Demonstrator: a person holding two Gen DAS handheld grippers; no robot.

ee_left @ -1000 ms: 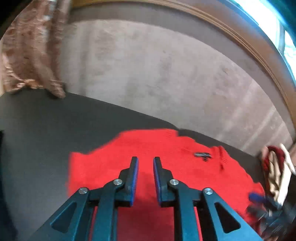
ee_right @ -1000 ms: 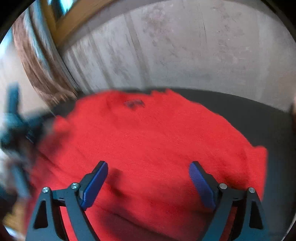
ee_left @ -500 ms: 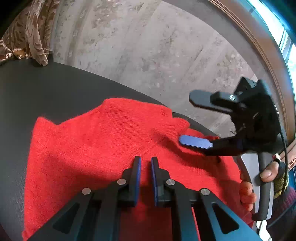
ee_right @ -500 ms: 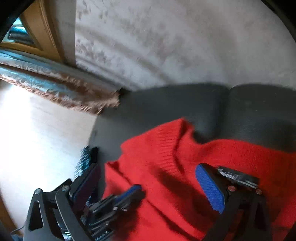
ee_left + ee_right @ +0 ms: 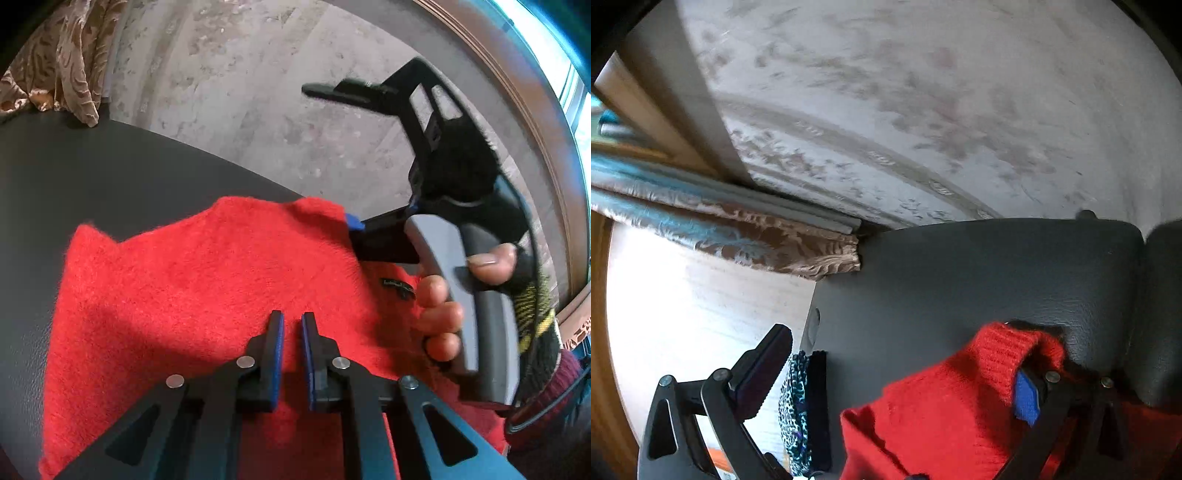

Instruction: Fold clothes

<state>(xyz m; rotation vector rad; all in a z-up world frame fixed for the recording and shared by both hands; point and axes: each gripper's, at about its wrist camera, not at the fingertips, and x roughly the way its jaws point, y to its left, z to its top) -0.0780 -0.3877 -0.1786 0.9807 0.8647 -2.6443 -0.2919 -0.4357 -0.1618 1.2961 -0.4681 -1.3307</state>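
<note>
Fold setup — fuzzy red knitted sweater (image 5: 207, 295) flat on dark grey padded worktop (image 5: 92, 177), left gripper (image 5: 291, 332) nearly shut above it, empty; right gripper (image 5: 905, 373) wide at ribbed edge — close next, then lift across.

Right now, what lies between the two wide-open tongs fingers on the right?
In the right wrist view, the red sweater's ribbed edge over the dark surface; right tongs grip nothing.

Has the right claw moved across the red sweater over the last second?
Yes. The right claw swung from the red sweater's near right side to its far corner by the wall.
</note>
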